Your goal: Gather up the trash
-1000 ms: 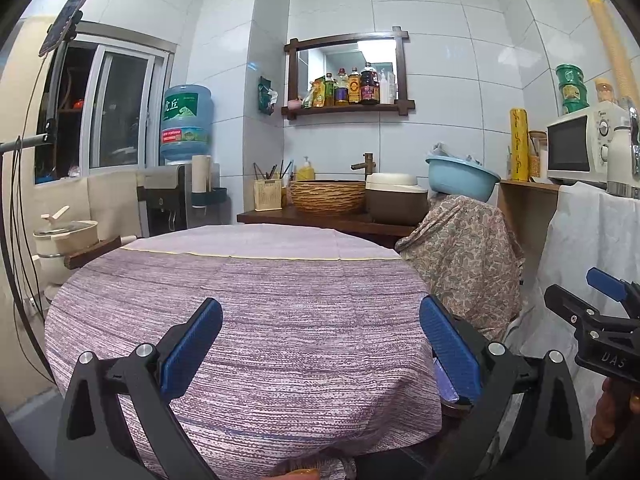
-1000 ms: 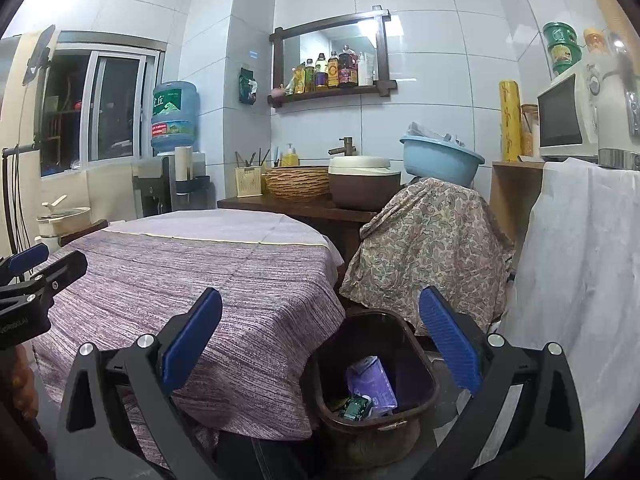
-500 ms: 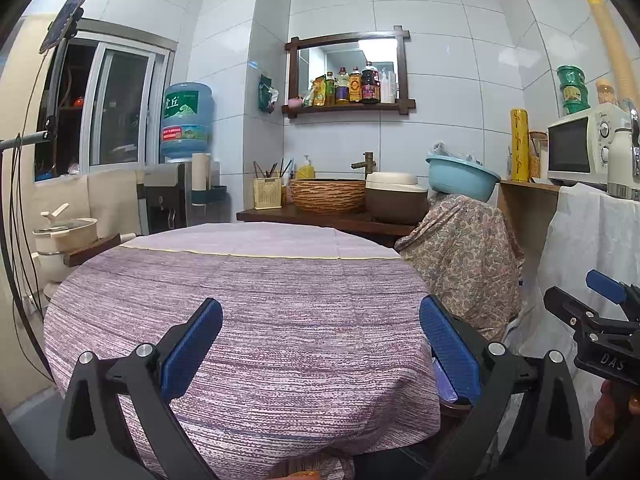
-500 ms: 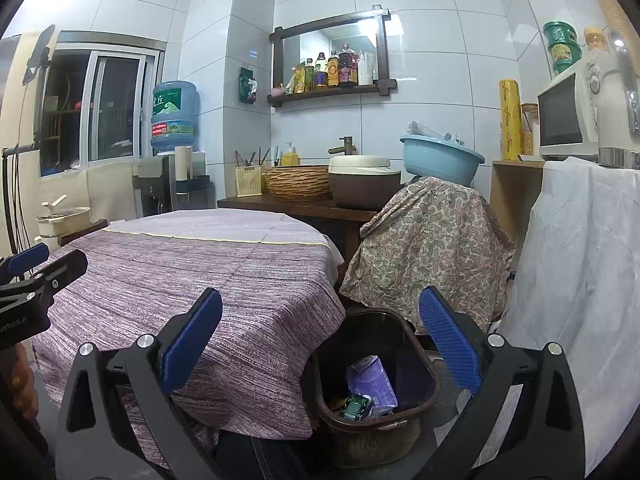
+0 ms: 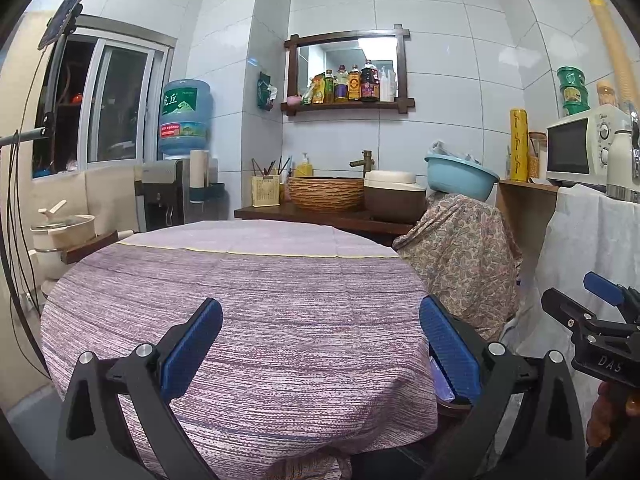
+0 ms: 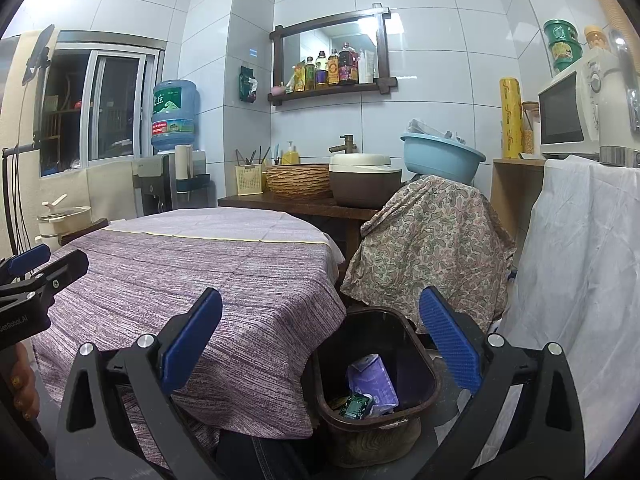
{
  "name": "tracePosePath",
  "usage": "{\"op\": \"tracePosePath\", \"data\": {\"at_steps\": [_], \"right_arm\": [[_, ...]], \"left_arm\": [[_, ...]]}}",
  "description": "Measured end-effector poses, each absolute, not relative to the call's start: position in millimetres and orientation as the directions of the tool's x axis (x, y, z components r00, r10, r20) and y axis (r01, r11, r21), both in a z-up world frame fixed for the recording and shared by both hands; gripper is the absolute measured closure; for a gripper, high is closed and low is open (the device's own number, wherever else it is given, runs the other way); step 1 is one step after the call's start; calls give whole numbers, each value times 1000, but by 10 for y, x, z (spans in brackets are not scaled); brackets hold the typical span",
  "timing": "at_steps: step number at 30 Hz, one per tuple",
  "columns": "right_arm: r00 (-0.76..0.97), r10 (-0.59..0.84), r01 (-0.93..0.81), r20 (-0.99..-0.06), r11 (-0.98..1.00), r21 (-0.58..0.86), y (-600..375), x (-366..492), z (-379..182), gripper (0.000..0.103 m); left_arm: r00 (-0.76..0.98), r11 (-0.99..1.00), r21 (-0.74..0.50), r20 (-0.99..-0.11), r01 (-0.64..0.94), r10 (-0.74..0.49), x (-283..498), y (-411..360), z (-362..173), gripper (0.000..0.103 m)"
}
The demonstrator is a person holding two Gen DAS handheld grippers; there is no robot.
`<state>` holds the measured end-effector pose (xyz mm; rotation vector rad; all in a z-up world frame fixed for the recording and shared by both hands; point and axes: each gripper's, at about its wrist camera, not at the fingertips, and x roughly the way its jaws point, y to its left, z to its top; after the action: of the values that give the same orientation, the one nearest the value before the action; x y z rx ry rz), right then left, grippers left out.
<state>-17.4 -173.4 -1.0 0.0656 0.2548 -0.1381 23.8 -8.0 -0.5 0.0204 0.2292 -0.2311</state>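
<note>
Both jaws stand wide apart with nothing between them. On the left gripper [image 5: 320, 344] the blue pads hang over the near half of the round worktop [image 5: 248, 292], which is covered by a purple striped cloth and carries nothing in view. The right gripper [image 6: 320, 344] hangs beside that worktop's edge and just above a dark brown bin [image 6: 424, 368] on the floor, between the worktop's overhanging cloth and a white sheet [image 6: 580, 280] draped to the right.

Inside the bin lies the trash: a crumpled purple wrapper [image 6: 374, 382] leaning against the far-right inner wall, its long axis running from upper left to lower right, upper end pointing toward the bin's far rim. Touching its lower left side is a small green packet [image 6: 354, 406], tilted, its long axis running from the wrapper down toward the near rim.

Each gripper shows in the other's view: the right one at the right edge of the left camera, the left one at the left edge of the right camera, with fingers of a hand [image 6: 22, 388] below it.

Behind the bin stands something under a paisley cloth [image 6: 428, 244], topped by a light blue basin [image 6: 440, 160].
</note>
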Motion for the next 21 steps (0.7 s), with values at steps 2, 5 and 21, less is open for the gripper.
{"op": "tracePosePath", "data": {"at_steps": [2,5,21], "right_arm": [[958,-128,145,-256,988,47,-1734,-171,-18,6],[958,-128,145,-258,988,49,-1737,-171,-24,6],[952,-129,153,-277,986,66,-1776,-143,-89,6]], "left_arm": [[947,973,-8,-228,232,-228,232,-101,-6,5],[948,974,-10,-227,226,-223,227,-122,-5,5],[945,978,-6,-256,209,-204,278,-187,-24,5]]}}
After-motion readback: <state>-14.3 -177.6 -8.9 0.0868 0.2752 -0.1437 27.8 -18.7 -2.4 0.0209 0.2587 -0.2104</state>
